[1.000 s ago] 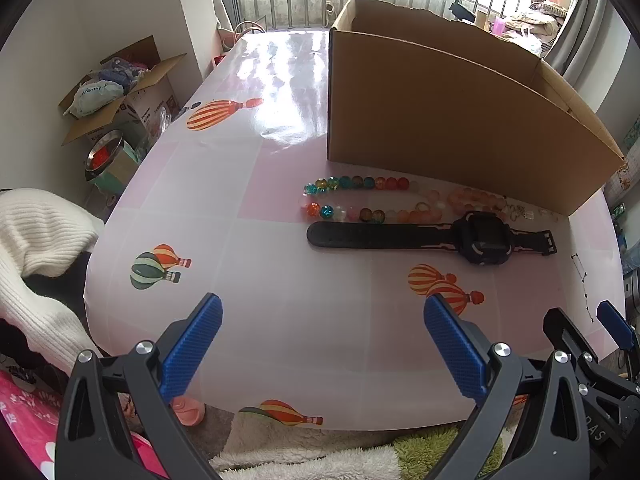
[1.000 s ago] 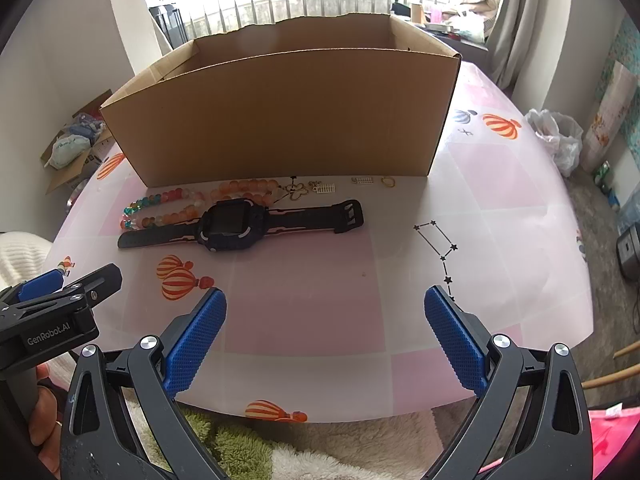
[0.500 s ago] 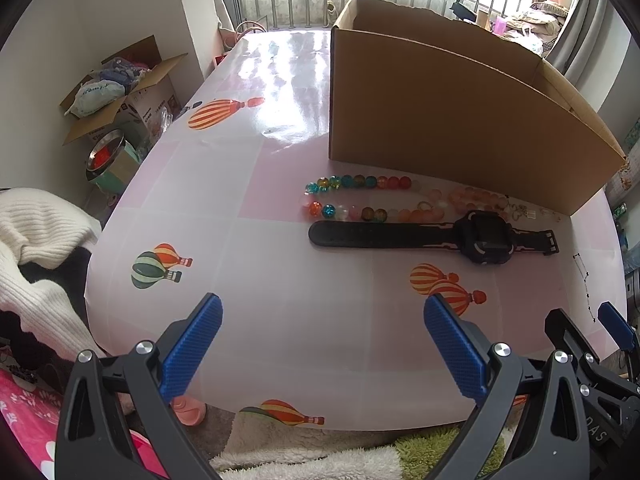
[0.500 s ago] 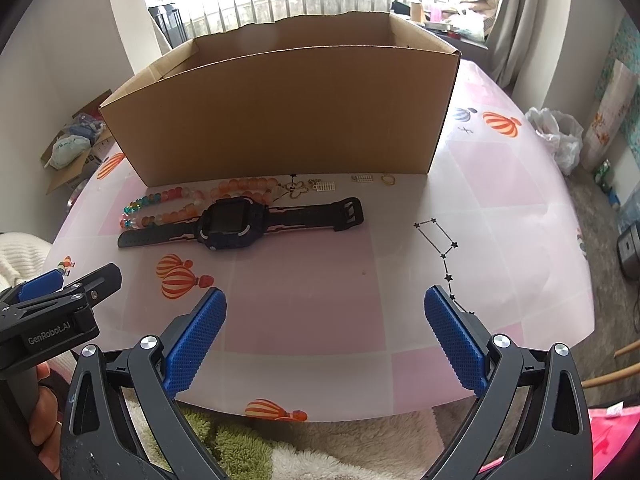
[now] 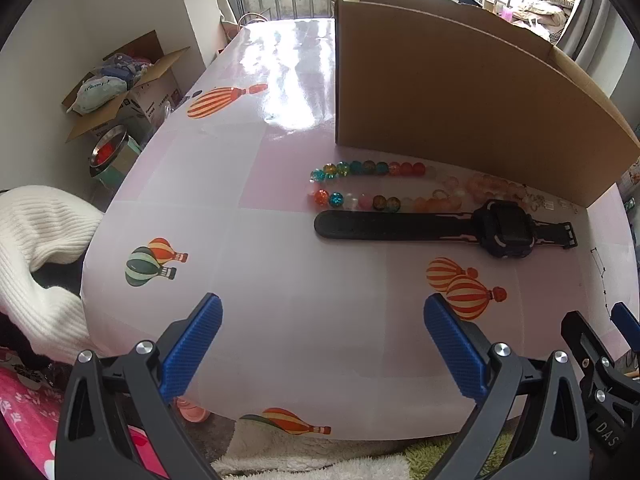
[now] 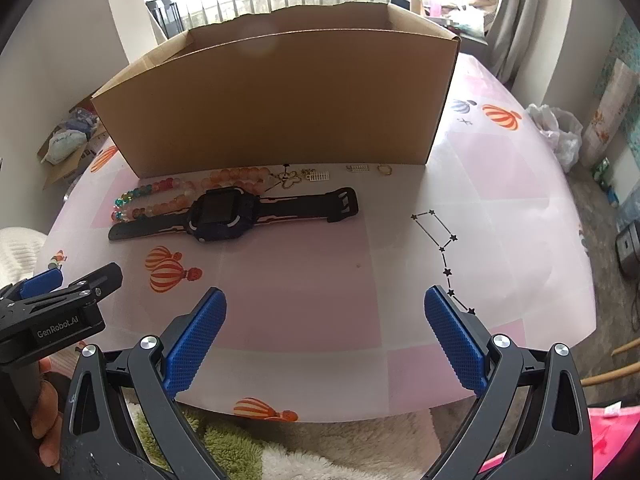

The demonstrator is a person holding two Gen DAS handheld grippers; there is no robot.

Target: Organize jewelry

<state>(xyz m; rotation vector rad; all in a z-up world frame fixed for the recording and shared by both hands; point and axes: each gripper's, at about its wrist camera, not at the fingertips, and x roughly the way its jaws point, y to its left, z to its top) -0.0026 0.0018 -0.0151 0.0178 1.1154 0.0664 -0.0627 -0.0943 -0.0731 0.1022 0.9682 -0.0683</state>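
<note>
- Watch (image 6: 224, 216): black, lay flat on the pink table (image 6: 304, 288), just in front of the cardboard box (image 6: 280, 104). Its long axis ran left to right, across the line of both grippers' fingers.
- Bead strands (image 5: 368, 169): two rows, between the watch and the box wall, parallel to the strap and close beside it.
- Small pieces (image 6: 316, 176): a flower-shaped charm, pale clips and a gold ring (image 6: 384, 168), set in a line along the foot of the box.
- Right gripper (image 6: 324, 336): fingers wide apart, empty, near the table's front edge; the watch lay ahead and to its left.
- Left gripper (image 5: 320, 340): fingers wide apart, empty; the watch lay ahead and to its right.
- Nearer hand: hard to call; the watch case sat roughly between the two.
- Obstructions: none on the bare table ahead; the box wall stood close behind, its inside hidden.
</note>
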